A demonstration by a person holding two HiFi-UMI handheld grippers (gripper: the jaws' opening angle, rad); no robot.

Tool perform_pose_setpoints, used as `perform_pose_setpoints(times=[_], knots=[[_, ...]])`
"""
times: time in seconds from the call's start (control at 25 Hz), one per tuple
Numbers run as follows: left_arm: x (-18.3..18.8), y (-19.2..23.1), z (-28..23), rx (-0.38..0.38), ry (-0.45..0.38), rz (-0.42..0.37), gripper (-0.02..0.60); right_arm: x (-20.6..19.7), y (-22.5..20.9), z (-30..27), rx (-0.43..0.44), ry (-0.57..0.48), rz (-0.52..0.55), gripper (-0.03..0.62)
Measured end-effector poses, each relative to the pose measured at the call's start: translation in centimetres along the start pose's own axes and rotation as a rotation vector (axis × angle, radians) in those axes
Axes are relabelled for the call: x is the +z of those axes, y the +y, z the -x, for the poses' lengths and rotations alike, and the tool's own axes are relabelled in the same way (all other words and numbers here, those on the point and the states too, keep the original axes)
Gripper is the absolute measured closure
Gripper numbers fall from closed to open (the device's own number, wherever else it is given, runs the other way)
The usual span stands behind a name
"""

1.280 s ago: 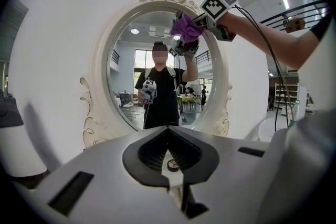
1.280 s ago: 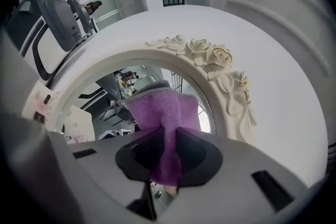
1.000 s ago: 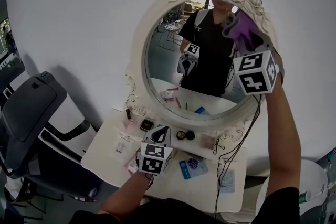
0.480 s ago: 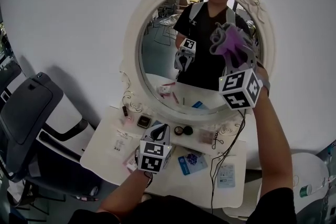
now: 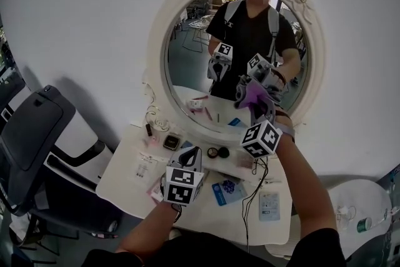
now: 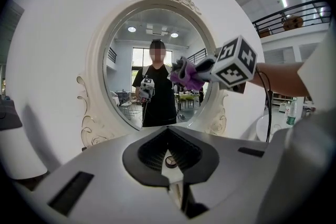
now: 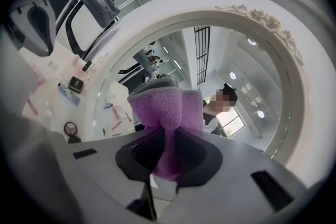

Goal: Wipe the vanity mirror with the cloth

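**Item 1: cloth** (image 7: 165,110). Purple terry, bunched, with a grey edge showing along its top fold. It is held against the lower right part of the glass, where it meets its own reflection.

**Item 2: vanity mirror** (image 5: 187,72). Oval glass in a white carved frame, with roses at the crown and scrolls at the lower sides. It stands at the back edge of the table. The glass reflects a person in a dark shirt and both grippers.

**Item 3: right gripper** (image 7: 167,160). Its 2 jaws are clamped on the cloth, which fans out ahead of them. The arm reaches up from the table's right side.

**Item 4: left gripper** (image 5: 190,159). Its jaws are pressed together with nothing between them. It is held low over the middle of the table, pointed at the mirror.

**Item 5: table** (image 5: 125,181). White top.
- Near the back edge: a small square compact (image 5: 170,142) and 2 round dark pieces (image 5: 219,152).
- Toward the front: a blue card (image 5: 226,191).
- Toward the left edge: a printed paper (image 5: 145,169).
- At the right front corner: a white card (image 5: 269,204), with a dark cable (image 5: 252,194) just beside it.

**Item 6: chair** (image 5: 37,134). Grey and white, beside the table's left edge.

**Change:** 1 s ago the cloth was at the upper right rim of the glass. 0.5 s ago it was lower, and it is now lower again. The left gripper has stayed in place.
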State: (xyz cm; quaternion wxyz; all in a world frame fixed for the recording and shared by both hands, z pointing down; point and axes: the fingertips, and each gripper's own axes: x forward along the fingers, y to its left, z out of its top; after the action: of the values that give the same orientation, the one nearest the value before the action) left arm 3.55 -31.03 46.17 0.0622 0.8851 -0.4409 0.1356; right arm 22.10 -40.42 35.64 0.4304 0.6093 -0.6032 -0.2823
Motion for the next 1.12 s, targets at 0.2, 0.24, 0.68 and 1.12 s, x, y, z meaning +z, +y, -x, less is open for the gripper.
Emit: perform_pose_setpoints(times=[0.2, 0.24, 0.68, 1.12], knots=[[-0.5, 0.5, 0.8, 0.02, 0.006, 0.004, 0.584, -3.7, 6.7, -1.5, 0.111, 0.063, 0.08, 0.526], [-0.5, 0.6, 1.0, 0.025, 0.006, 0.005, 0.584, -4.3, 7.7, -1.7, 0.13, 0.079, 0.091, 0.526], [-0.6, 2.0, 2.6, 0.07, 0.003, 0.012, 0.584, -1.3, 6.7, 0.1, 0.194, 0.049, 0.002, 0.526], [0.1, 2.1, 3.2, 0.082, -0.01, 0.007, 0.584, 15.1, -13.2, 4.5, -0.079, -0.246, 0.014, 0.526]])
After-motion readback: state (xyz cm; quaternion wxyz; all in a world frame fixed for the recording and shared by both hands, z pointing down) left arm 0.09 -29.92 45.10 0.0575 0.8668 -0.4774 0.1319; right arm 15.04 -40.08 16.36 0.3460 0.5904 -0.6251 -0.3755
